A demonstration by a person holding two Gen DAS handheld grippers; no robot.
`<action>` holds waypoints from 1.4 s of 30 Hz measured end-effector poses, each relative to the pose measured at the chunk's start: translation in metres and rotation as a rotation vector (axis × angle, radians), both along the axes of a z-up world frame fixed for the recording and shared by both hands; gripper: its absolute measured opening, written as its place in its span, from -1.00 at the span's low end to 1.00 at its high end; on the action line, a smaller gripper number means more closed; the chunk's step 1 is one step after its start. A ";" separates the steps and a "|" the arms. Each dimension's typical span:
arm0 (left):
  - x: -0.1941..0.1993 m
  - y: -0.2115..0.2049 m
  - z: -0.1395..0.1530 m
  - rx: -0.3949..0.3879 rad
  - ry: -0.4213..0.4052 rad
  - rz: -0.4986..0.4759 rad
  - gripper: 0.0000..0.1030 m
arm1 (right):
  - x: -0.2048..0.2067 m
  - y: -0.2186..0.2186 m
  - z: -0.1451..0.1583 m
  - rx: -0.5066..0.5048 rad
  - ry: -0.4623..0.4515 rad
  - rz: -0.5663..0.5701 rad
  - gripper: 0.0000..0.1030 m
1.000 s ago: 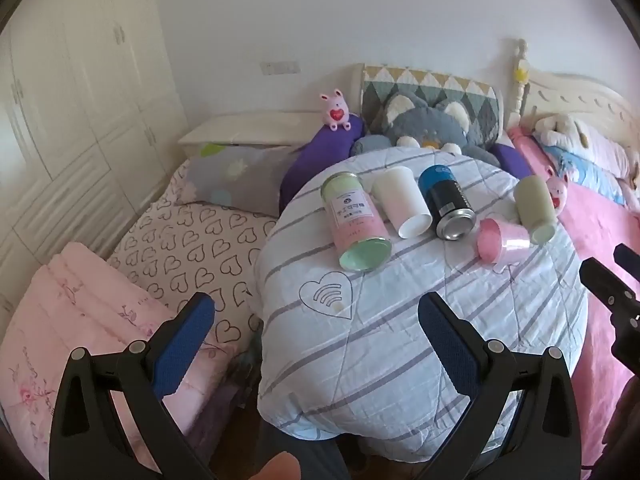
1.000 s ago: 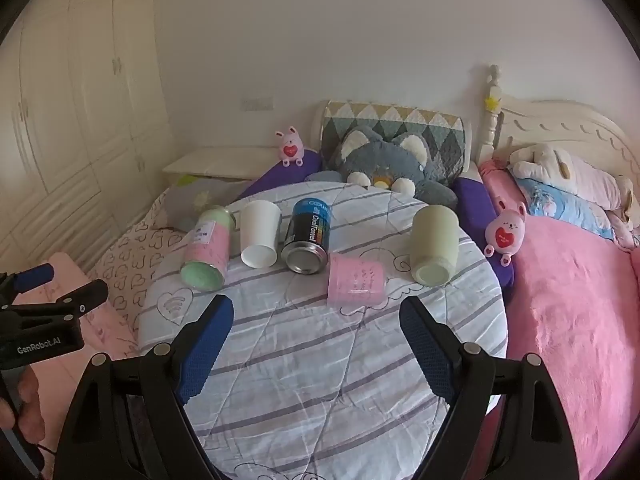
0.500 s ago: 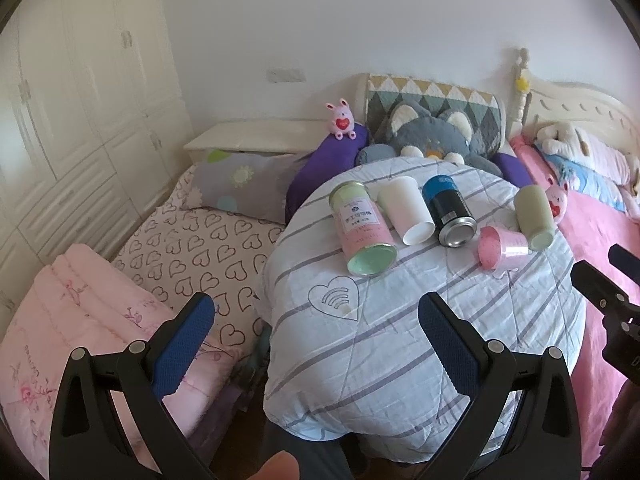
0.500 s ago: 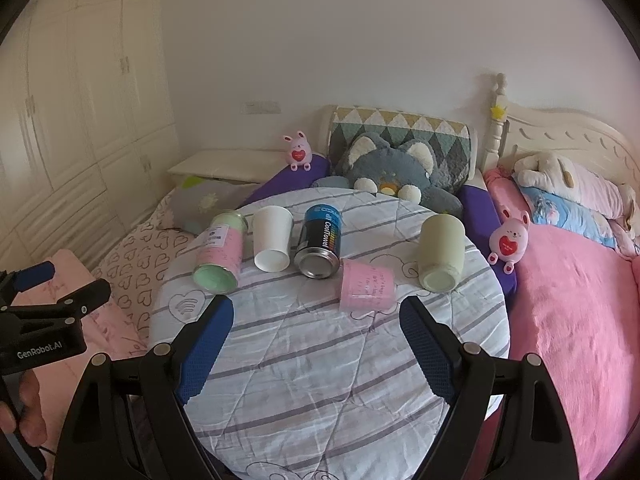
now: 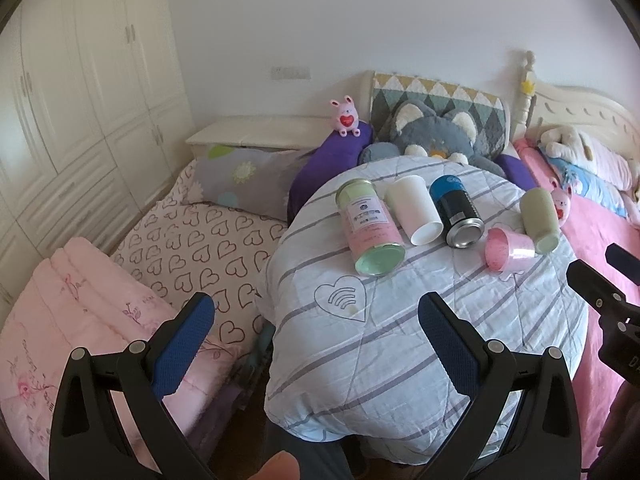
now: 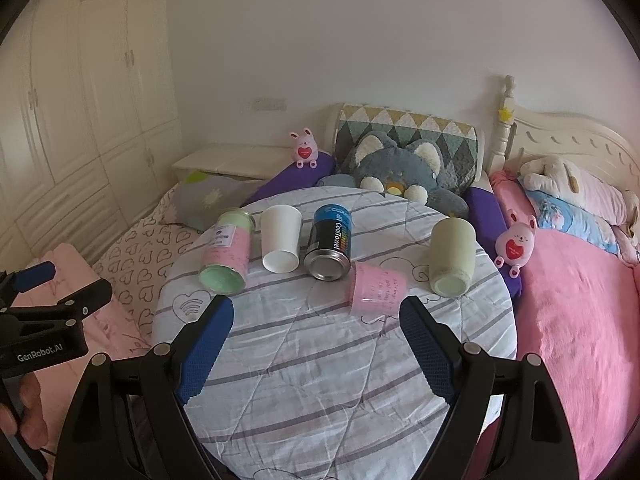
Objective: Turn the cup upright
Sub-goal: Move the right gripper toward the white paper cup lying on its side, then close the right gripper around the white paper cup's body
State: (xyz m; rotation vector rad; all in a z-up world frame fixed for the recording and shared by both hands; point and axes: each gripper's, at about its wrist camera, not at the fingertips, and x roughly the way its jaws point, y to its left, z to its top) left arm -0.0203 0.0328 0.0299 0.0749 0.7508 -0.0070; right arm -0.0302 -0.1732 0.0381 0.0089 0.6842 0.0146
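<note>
A round table under a striped quilt (image 6: 320, 360) holds several containers lying on their sides: a pink-and-green canister (image 6: 226, 254), a white paper cup (image 6: 280, 242), a blue-black can (image 6: 330, 242), a small pink cup (image 6: 376, 288) and a pale green cup (image 6: 450, 254). They also show in the left wrist view: canister (image 5: 370, 226), white cup (image 5: 414, 208), can (image 5: 458, 210), pink cup (image 5: 510, 248), green cup (image 5: 540, 218). My right gripper (image 6: 316, 348) is open and empty, short of the pink cup. My left gripper (image 5: 316, 346) is open and empty at the table's left front edge.
A bed with a heart-print sheet (image 5: 192, 248) and a folded pink blanket (image 5: 80, 312) lies left of the table. A pink bed (image 6: 580, 320) lies right. A grey cat plush (image 6: 400, 168), pillows and small pink bunny toys (image 6: 516, 242) sit behind the table.
Both grippers have pulled back and risen a little, so the table and cups sit lower and smaller in both views. The containers have not moved. Both grippers stay open.
</note>
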 end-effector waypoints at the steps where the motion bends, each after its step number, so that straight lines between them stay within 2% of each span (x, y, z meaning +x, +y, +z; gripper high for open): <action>1: 0.002 0.001 -0.001 0.000 0.002 0.002 1.00 | 0.002 0.001 0.000 -0.001 0.003 0.002 0.67; 10: 0.020 0.011 -0.010 -0.007 0.021 0.017 1.00 | 0.019 0.011 -0.007 -0.007 0.026 0.019 0.67; 16: 0.041 0.019 -0.019 -0.005 0.032 0.031 1.00 | 0.044 0.014 -0.017 -0.008 0.056 0.024 0.67; 32: 0.127 0.029 -0.053 0.010 0.089 0.070 1.00 | 0.188 0.042 -0.072 -0.030 0.214 0.109 0.67; 37: 0.144 0.031 -0.062 0.002 0.105 0.073 1.00 | 0.211 0.051 -0.080 -0.050 0.233 0.134 0.66; 42: 0.157 0.032 -0.070 -0.004 0.120 0.073 1.00 | 0.224 0.058 -0.092 -0.063 0.262 0.164 0.57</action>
